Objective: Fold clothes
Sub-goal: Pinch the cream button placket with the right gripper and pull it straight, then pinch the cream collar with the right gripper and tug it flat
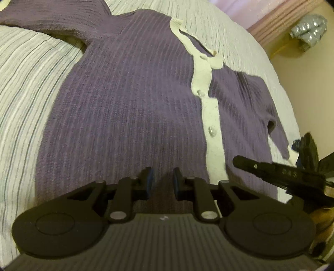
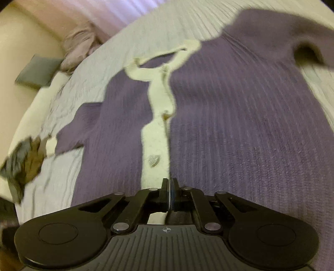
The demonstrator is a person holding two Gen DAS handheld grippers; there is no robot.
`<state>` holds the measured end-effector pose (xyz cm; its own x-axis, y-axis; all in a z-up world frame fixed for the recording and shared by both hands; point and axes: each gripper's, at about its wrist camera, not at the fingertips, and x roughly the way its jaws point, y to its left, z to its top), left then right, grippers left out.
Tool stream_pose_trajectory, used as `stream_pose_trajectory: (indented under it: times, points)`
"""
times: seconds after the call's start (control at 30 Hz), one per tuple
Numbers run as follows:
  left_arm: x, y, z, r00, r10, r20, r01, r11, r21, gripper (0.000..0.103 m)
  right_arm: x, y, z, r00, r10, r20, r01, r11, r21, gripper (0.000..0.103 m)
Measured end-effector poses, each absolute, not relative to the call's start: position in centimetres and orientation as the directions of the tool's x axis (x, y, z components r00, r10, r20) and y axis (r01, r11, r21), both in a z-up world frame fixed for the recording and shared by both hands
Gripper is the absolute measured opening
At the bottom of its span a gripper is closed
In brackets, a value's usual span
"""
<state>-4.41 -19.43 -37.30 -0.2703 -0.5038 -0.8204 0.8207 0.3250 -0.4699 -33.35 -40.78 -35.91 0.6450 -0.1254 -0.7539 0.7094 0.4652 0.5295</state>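
A purple ribbed cardigan (image 1: 125,104) (image 2: 240,125) lies flat, front up, on a striped bedcover (image 1: 25,93). A cream button band (image 1: 208,104) (image 2: 156,135) with a heart-shaped button (image 2: 153,161) runs down its middle. My left gripper (image 1: 163,180) is at the near hem, left of the band, its jaws narrowly apart with a ridge of purple knit pinched between them. My right gripper (image 2: 169,183) sits at the near end of the band with its fingers pressed together; no cloth shows between them. In the left wrist view the right gripper (image 1: 237,160) points in from the right.
One sleeve (image 1: 41,18) stretches to the far left; the other sleeve (image 1: 275,129) (image 2: 71,137) lies folded near the bed's edge. A dark crumpled cloth (image 2: 23,164) lies at that edge. A silvery bundle (image 1: 309,29) and a grey cushion (image 2: 35,70) rest on the floor.
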Motion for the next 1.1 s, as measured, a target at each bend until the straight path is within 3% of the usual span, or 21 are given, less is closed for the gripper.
stream_pose_trajectory:
  times: [0.07, 0.17, 0.3, 0.33, 0.37, 0.4, 0.5, 0.53, 0.63, 0.73, 0.8, 0.83, 0.87, 0.97, 1.1]
  points:
    - [-4.9, -18.8, -37.6, -0.268, -0.491, -0.829, 0.823, 0.331, -0.462, 0.016, -33.2, -39.0, -37.3, 0.614, -0.044, -0.788, 0.697, 0.500, 0.514, 0.005]
    - [-5.1, -17.7, -37.7, -0.277, -0.466, -0.840, 0.815, 0.350, -0.462, 0.015, -34.7, -37.6, -38.0, 0.579, -0.045, -0.814, 0.720, 0.496, 0.485, 0.005]
    - [-4.2, -18.2, -36.8, -0.275, -0.456, -0.847, 0.814, 0.358, -0.457, 0.015, -36.7, -40.0, -36.6, 0.616, -0.045, -0.787, 0.736, 0.389, 0.554, 0.007]
    - [-4.1, -18.8, -36.5, -0.264, -0.467, -0.844, 0.820, 0.352, -0.451, 0.015, -36.8, -41.2, -36.4, 0.633, -0.061, -0.772, 0.729, 0.382, 0.568, 0.025]
    - [-3.8, -19.5, -36.2, -0.255, -0.481, -0.839, 0.826, 0.343, -0.448, 0.015, -36.9, -42.5, -36.1, 0.650, -0.076, -0.756, 0.721, 0.375, 0.583, 0.063]
    - [-3.6, -20.4, -36.0, -0.252, -0.497, -0.830, 0.829, 0.332, -0.451, 0.015, -36.9, -43.8, -36.2, 0.673, -0.094, -0.733, 0.710, 0.358, 0.606, 0.078]
    - [-3.1, -23.3, -35.7, -0.247, -0.536, -0.807, 0.831, 0.311, -0.461, 0.015, -35.7, -48.5, -37.1, 0.766, -0.086, -0.637, 0.635, 0.260, 0.728, 0.080]
    - [-3.0, -24.0, -35.6, -0.249, -0.546, -0.800, 0.833, 0.301, -0.464, 0.015, -35.3, -50.0, -37.8, 0.796, -0.073, -0.601, 0.601, 0.212, 0.770, 0.079]
    - [-3.0, -25.7, -35.7, -0.252, -0.558, -0.790, 0.835, 0.287, -0.469, 0.016, -34.0, -53.3, -40.2, 0.827, -0.056, -0.559, 0.562, 0.110, 0.820, 0.059]
    - [-2.8, -26.8, -36.2, -0.260, -0.559, -0.788, 0.830, 0.288, -0.478, 0.016, -33.2, -55.1, -43.0, 0.835, 0.001, -0.550, 0.550, 0.023, 0.835, 0.052]
    - [-2.6, -27.0, -36.8, -0.269, -0.551, -0.790, 0.818, 0.302, -0.490, 0.016, -33.2, -55.6, -44.5, 0.843, 0.020, -0.538, 0.538, -0.028, 0.843, 0.042]
    - [-2.4, -27.0, -37.1, -0.275, -0.545, -0.792, 0.812, 0.310, -0.495, 0.016, -33.4, -55.9, -45.0, 0.846, 0.025, -0.532, 0.533, -0.053, 0.845, 0.026]
    - [-2.2, -26.9, -37.3, -0.279, -0.540, -0.794, 0.809, 0.314, -0.498, 0.016, -33.5, -56.2, -45.5, 0.850, 0.029, -0.527, 0.527, -0.078, 0.846, 0.002]
    - [-2.0, -26.9, -37.9, -0.292, -0.528, -0.797, 0.807, 0.312, -0.502, 0.016, -33.5, -56.2, -44.4, 0.839, -0.004, -0.543, 0.543, 0.017, 0.839, 0.001]
    - [-1.8, -27.3, -38.7, -0.305, -0.509, -0.805, 0.809, 0.308, -0.501, 0.016, -33.0, -55.4, -44.6, 0.741, -0.020, -0.671, 0.666, 0.149, 0.731, 0.001]
